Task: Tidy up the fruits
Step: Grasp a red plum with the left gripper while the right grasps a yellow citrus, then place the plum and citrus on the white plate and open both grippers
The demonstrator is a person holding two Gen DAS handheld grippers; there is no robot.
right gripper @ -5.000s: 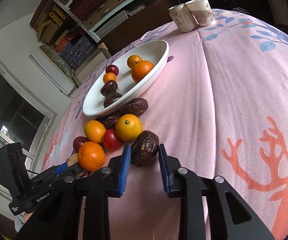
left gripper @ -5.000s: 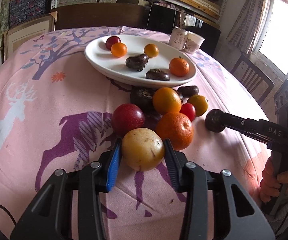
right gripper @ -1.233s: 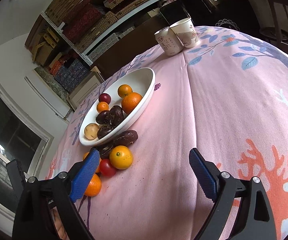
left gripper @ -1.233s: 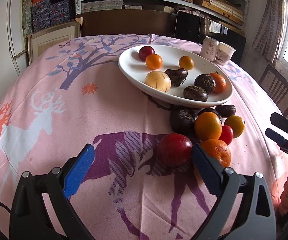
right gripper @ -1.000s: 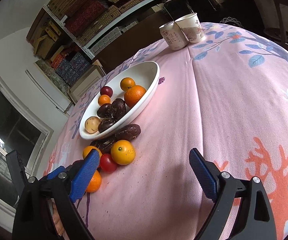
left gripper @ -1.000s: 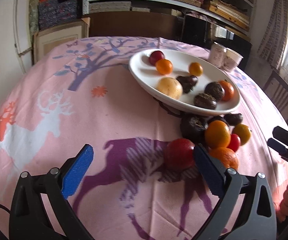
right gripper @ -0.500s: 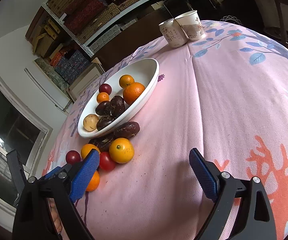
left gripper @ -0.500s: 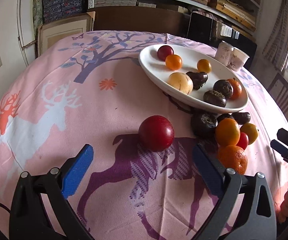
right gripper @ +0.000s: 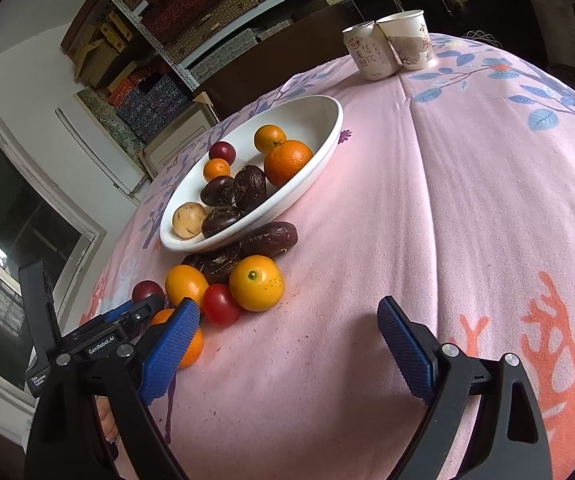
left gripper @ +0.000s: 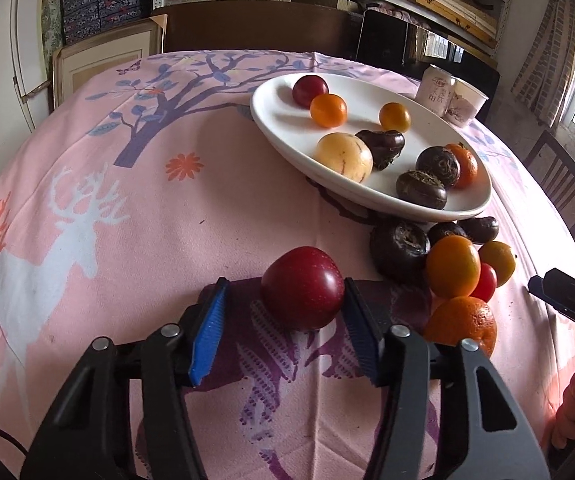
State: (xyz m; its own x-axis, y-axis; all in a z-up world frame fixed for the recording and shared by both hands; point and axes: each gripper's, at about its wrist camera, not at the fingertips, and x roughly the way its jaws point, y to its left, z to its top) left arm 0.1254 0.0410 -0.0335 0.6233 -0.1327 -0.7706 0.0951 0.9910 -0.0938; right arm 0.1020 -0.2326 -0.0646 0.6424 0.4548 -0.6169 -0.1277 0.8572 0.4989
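From the left wrist view, the left gripper (left gripper: 283,332) has closed in around the big red plum (left gripper: 302,287). Half a second ago its blue pads stood wide with the plum sitting free ahead of them; now the right pad touches the plum's side and the left pad (left gripper: 208,332) is still a gap away, so the jaws are partly closed and not yet gripping. The plum rests on the pink tablecloth (left gripper: 127,216), apart from the fruit pile (left gripper: 453,266) by the white plate (left gripper: 367,196). The plate already carries a yellow passion fruit (left gripper: 343,157) that lay on the cloth five seconds back, so I take the plum as the next fruit to go there.

From the right wrist view, the right gripper (right gripper: 287,340) looks much as it did a moment ago: jaws spread wide, nothing between them, hovering over bare cloth just beside the pile, close to a yellow-orange citrus (right gripper: 256,283) and a small red tomato (right gripper: 220,305). The plum (right gripper: 147,291) peeks out behind the left gripper's tip (right gripper: 127,316). Several fruits are still off the plate (right gripper: 327,136), so the sorting seems roughly half done.
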